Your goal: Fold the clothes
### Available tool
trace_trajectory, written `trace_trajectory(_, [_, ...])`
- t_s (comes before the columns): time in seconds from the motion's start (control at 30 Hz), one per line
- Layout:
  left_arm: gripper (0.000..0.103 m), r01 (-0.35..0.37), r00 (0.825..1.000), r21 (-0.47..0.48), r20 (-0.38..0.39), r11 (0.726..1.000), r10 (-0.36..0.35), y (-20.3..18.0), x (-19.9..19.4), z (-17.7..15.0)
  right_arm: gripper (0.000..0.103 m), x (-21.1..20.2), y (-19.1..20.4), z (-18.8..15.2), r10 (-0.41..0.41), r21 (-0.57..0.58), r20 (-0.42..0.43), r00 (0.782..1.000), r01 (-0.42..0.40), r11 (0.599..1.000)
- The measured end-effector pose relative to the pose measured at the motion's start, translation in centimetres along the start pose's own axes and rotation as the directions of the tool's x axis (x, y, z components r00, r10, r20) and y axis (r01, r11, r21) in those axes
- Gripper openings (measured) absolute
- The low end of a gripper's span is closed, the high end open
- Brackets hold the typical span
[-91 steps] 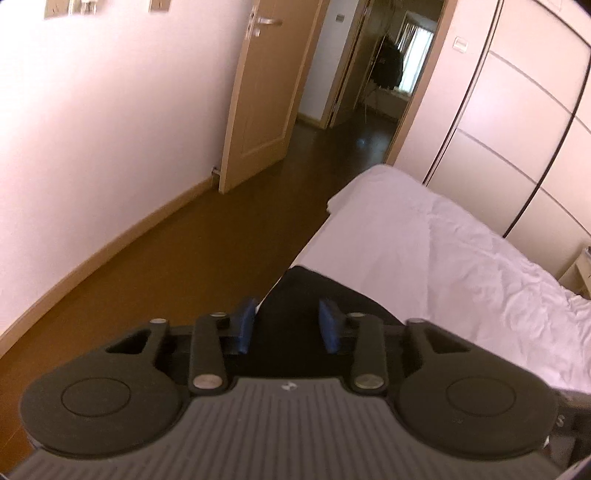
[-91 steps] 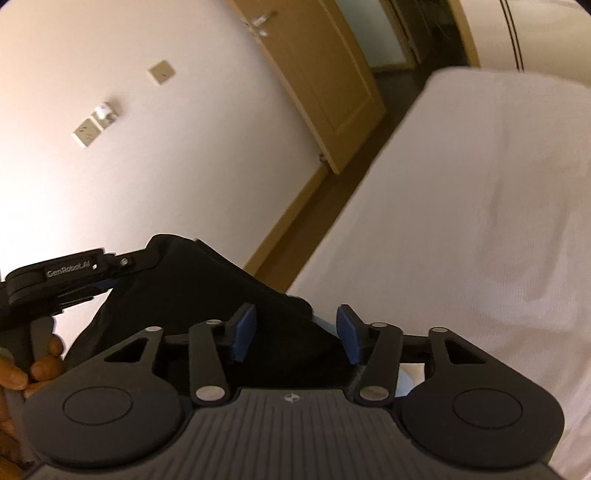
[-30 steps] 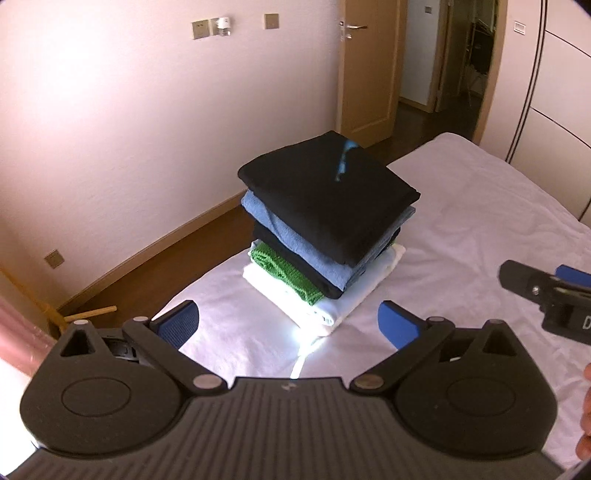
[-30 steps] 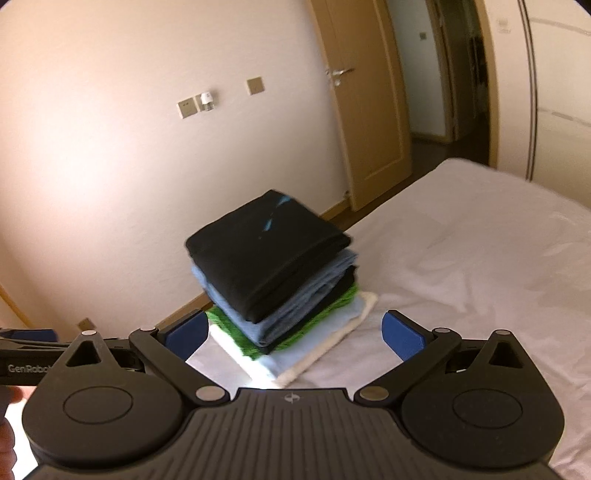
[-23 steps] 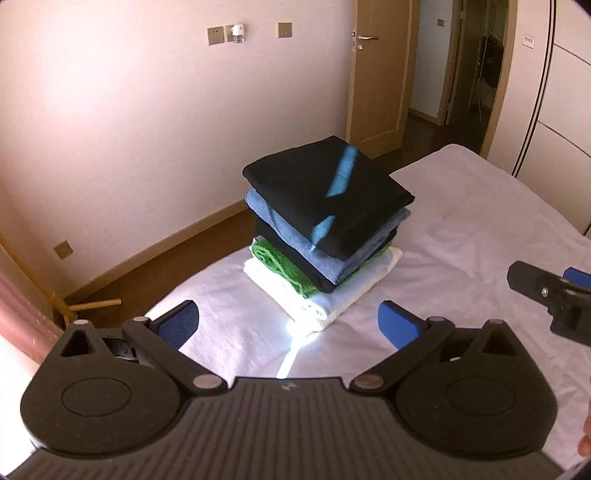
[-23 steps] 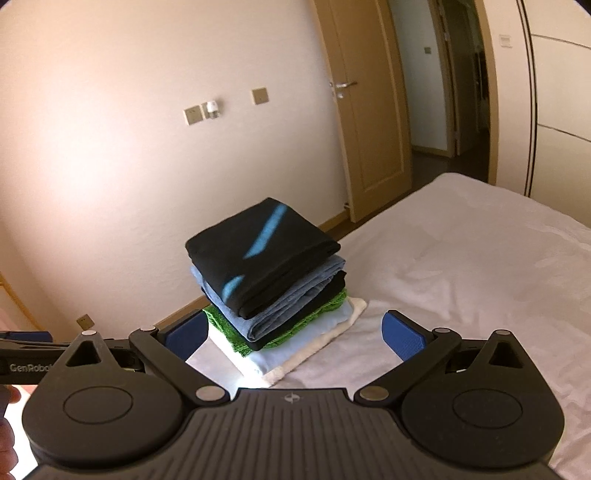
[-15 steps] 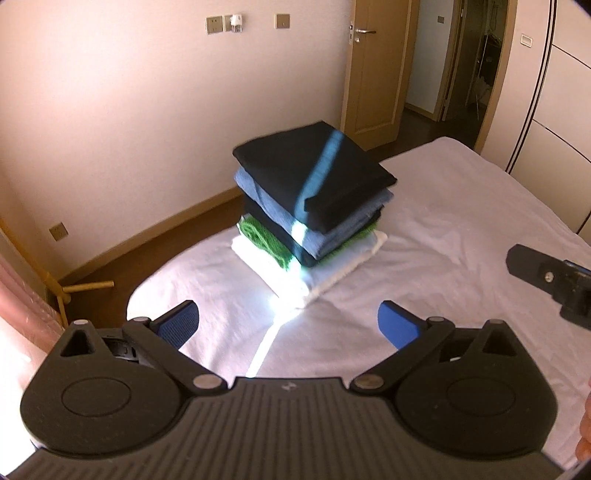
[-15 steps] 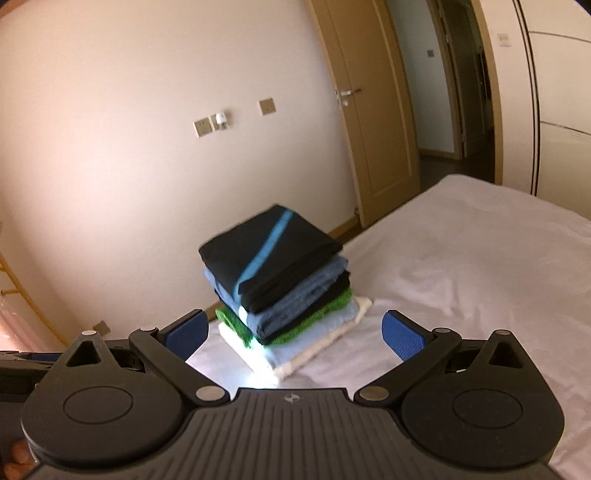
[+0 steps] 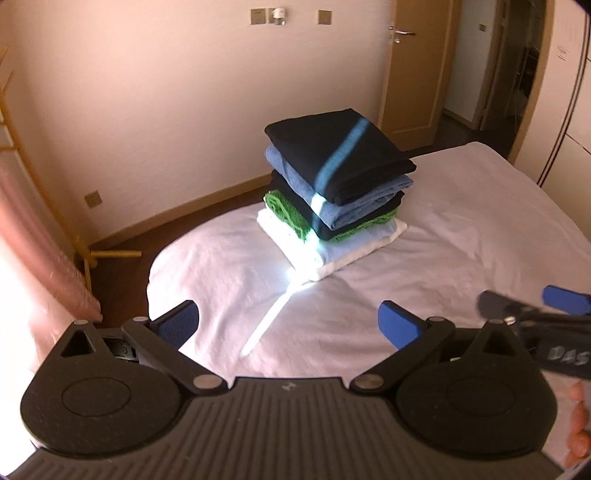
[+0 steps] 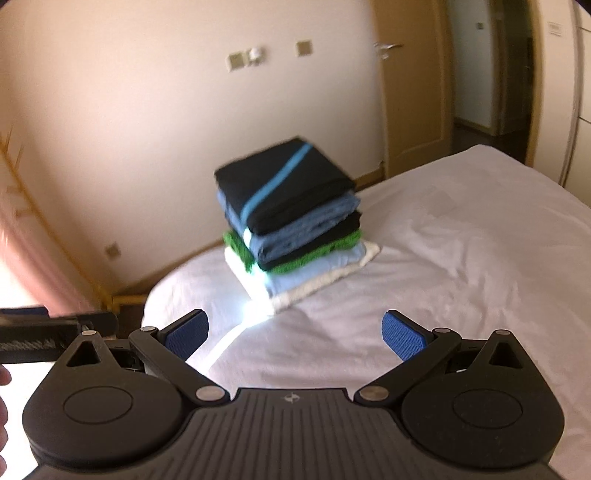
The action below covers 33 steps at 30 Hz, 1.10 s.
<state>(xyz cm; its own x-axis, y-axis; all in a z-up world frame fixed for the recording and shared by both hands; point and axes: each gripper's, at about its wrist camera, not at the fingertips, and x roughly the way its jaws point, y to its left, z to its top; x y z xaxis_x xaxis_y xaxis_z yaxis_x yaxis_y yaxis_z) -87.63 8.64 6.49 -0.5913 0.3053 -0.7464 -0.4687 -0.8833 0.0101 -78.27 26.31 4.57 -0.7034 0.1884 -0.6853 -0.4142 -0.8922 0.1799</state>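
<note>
A stack of folded clothes point(image 9: 332, 192) sits near the corner of the white bed point(image 9: 461, 266); it also shows in the right wrist view point(image 10: 288, 218). A black garment point(image 9: 340, 151) lies on top, over blue, black, green, pale blue and white pieces. A strip of sunlight crosses the stack. My left gripper point(image 9: 290, 325) is open and empty, held back from the stack above the sheet. My right gripper point(image 10: 295, 332) is open and empty, also back from the stack. The right gripper shows at the right edge of the left wrist view point(image 9: 535, 314).
A pale wall with switch plates point(image 9: 288, 16) stands behind the bed. A wooden door point(image 9: 417, 70) and dark hallway are at the right. A wooden rack point(image 9: 92, 254) and pink curtain point(image 9: 33, 258) are at the left, beside brown floor.
Three seconds ago both grippers were shut on the black garment. It now lies on top of the stack, and both grippers are open and have drawn back from it.
</note>
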Motion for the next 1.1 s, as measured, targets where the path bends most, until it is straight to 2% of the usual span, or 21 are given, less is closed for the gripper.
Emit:
trace_trajectory(0.17, [0.102, -0.022, 0.999, -0.003, -0.027, 1.000, 0.022, -3.1, -0.1, -1.7, 0.103, 0.7, -1.3, -0.6, -0.001, -0.067, -0.041, 0.999, -0.001, 0.998])
trace_trajectory(0.53, [0.102, -0.033, 0.997, -0.022, -0.071, 0.999, 0.032, -8.6, 1.5, -3.2, 0.103, 1.5, -7.6, -2.3, -0.023, -0.087, -0.106, 0.994, 0.014, 0.996])
trace_trajectory(0.77, [0.102, -0.068, 0.993, -0.053, -0.104, 0.996, 0.062, -9.8, 2.9, -3.6, 0.103, 3.2, -9.7, -2.5, -0.026, -0.120, -0.154, 0.988, 0.007, 0.993])
trace_trajectory(1.1, [0.102, -0.148, 0.984, -0.095, -0.117, 0.984, 0.136, -9.2, 4.3, -3.8, 0.103, 6.0, -9.8, -1.4, 0.017, -0.197, -0.181, 0.983, -0.053, 0.979])
